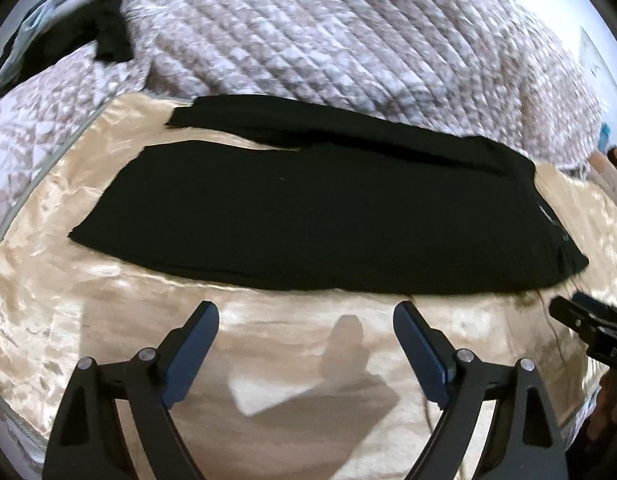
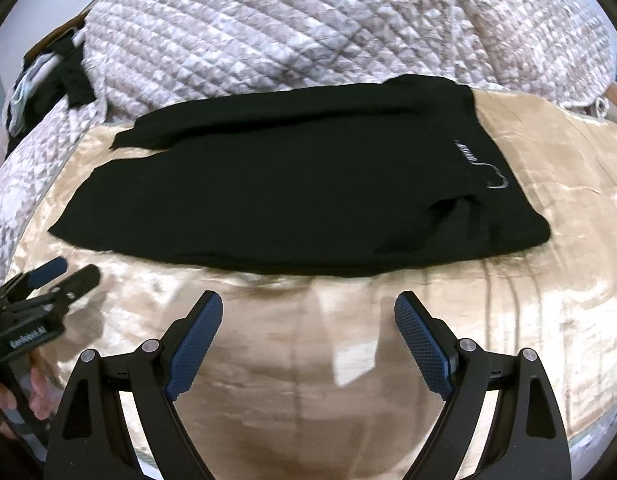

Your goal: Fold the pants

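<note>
Soft black pants lie flat, both grippers wide open and holding nothing.

Left wrist: the left gripper hovers near the pants, legs toward the beige blanket's left edge. Right wrist: the right gripper faces the waistband; the limp, light cloth looks best pinched at hem and waistband corners.

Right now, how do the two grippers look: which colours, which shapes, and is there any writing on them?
Both the left gripper and the right gripper have matte black linkage arms with round silver pivot pins. Their fingers are flat, tapered blades with dark blue gridded pads. White lettering marks the bodies, only partly legible. No cables or sleeves are visible.
</note>
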A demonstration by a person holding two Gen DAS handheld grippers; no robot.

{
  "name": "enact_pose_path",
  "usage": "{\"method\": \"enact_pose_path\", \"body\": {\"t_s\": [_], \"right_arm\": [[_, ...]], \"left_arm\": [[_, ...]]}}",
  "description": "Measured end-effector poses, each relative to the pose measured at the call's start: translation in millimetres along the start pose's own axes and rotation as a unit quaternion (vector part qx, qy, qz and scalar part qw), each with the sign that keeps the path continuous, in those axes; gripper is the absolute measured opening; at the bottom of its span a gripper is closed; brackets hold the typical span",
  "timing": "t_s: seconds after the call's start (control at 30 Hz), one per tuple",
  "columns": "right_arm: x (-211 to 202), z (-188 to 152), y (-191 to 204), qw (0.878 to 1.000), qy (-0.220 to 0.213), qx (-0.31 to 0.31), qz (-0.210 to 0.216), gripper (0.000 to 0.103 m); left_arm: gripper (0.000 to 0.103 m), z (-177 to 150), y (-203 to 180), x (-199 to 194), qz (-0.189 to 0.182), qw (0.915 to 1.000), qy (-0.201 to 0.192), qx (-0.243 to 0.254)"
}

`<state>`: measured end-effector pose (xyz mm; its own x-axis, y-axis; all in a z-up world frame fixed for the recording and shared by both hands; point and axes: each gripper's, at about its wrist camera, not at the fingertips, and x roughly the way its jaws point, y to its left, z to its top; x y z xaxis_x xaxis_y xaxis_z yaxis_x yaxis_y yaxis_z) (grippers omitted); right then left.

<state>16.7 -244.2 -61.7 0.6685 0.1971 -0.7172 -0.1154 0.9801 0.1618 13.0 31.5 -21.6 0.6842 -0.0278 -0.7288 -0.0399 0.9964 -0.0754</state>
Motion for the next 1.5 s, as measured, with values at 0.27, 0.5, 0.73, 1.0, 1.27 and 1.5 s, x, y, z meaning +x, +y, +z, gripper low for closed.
{"method": "enact_pose_path", "body": {"t_s": [0.27,0.5,0.73,1.0,1.27,1.5], "right_arm": [[4,7,-36,0.998,-0.001,0.057,-0.015,0.088],[12,20,-64,0.991,-0.013,0.132,0.015,0.088],[25,32,-103,0.969,-0.036,0.240,0.048,0.088],[36,40,-122,0.955,-0.047,0.292,0.039,0.041],[44,47,-129,0.951,-0.047,0.300,0.051,0.011],[17,54,-123,0.951,-0.067,0.292,0.073,0.005]], "left_arm": [[0.091,9,42,11,0.022,0.9974,-0.004,-0.068],[0.090,14,94,26,0.011,0.9849,-0.001,-0.173],[0.090,27,109,43,0.002,0.9785,-0.019,-0.205],[0.071,42,118,53,0.019,0.9738,-0.032,-0.224],[0.005,46,136,58,0.048,0.9662,-0.021,-0.252],[0.004,49,134,14,0.040,0.9694,-0.044,-0.238]]}}
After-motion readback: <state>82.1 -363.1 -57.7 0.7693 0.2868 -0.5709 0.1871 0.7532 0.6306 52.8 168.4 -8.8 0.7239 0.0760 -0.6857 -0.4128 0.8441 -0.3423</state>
